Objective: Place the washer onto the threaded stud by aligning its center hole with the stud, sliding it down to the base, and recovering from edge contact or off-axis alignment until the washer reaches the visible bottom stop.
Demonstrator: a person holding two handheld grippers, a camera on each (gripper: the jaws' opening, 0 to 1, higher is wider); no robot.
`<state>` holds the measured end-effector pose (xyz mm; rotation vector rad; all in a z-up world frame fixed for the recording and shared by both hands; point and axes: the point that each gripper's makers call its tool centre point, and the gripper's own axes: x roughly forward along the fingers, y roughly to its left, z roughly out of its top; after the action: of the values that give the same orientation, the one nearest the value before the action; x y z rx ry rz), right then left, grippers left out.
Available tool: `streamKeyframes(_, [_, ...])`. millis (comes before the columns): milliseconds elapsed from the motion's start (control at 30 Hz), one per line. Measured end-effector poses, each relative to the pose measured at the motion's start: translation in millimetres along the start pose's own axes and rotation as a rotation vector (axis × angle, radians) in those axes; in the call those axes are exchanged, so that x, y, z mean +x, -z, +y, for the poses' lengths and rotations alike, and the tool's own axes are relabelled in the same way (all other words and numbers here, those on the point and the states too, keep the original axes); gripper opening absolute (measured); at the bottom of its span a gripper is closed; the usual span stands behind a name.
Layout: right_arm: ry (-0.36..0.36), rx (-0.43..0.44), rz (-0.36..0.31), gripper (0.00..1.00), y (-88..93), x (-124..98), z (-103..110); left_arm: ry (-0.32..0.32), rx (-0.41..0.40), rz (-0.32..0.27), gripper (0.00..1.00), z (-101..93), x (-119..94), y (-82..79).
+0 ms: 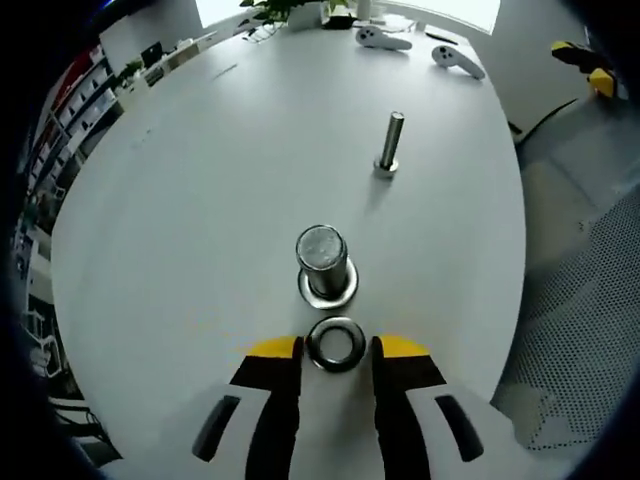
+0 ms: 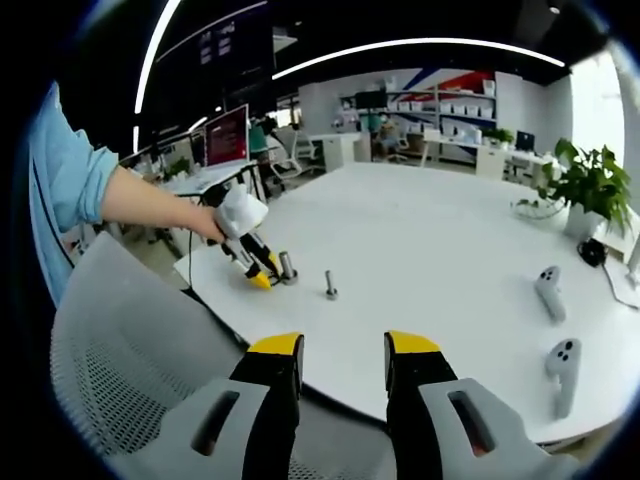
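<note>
Washer (image 1: 336,343) flat on the white table (image 1: 200,230), low centre of the left gripper view, between the left gripper (image 1: 337,352) tips, jaws spread about its width, not clearly pinching; just beyond, the wide stud (image 1: 324,262). Likely light, rigid, slick steel; best pinched across opposite rim edges. Right gripper (image 2: 344,356) agape, empty.
</note>
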<state>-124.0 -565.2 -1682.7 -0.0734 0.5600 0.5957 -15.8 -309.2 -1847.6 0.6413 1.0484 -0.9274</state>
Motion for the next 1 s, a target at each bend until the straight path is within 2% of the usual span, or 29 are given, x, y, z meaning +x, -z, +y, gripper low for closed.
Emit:
streamKeyframes(33, [0.001,0.001,0.000,0.34,0.0,0,0,-0.006,0.018,-0.002,0.21,1.1,-1,-0.7])
streamKeyframes(233, [0.012,0.010,-0.009,0.34,-0.8,-1,-2,-0.006,0.009,-0.024,0.22,6.8,-2,2.2])
streamKeyframes(367, [0.013,0.011,-0.010,0.34,-0.9,-1,-2,-0.009,0.014,0.002,0.21,5.6,-2,0.6])
streamKeyframes(467, [0.011,0.009,-0.009,0.34,-1.0,-1,-2,-0.021,0.073,0.020,0.20,6.0,-2,0.4])
streamKeyframes(500, [0.010,0.008,-0.009,0.34,-1.0,-1,-2,-0.028,0.080,0.024,0.20,-0.2,-3,-0.9])
streamKeyframes(667, [0.011,0.009,-0.010,0.34,-1.0,-1,-2,-0.073,0.114,0.007,0.19,2.2,-3,-7.2])
streamKeyframes(700, [0.011,0.009,-0.009,0.34,-1.0,-1,-2,-0.076,0.113,-0.005,0.12,2.3,-4,-10.2])
streamKeyframes(733, [0.010,0.008,-0.008,0.34,-0.9,-1,-2,-0.057,0.143,0.054,0.01,1.0,-7,-3.1])
streamKeyframes(767, [0.010,0.008,-0.008,0.34,-0.9,-1,-2,-0.087,0.143,0.016,0.00,4.9,-4,-9.9])
streamKeyframes(800, [0.009,0.008,-0.007,0.34,-0.7,-1,-1,-0.078,0.148,0.005,0.00,3.7,-4,-11.8])
streamKeyframes(900, [0.007,0.007,-0.006,0.34,-0.6,-1,-1,-0.079,0.150,0.006,0.00,5.8,-4,-11.2])
streamKeyframes(1000, [0.005,0.006,-0.005,0.34,-0.4,-1,-1,-0.088,0.134,-0.037,0.00,10.8,-17,-15.2])
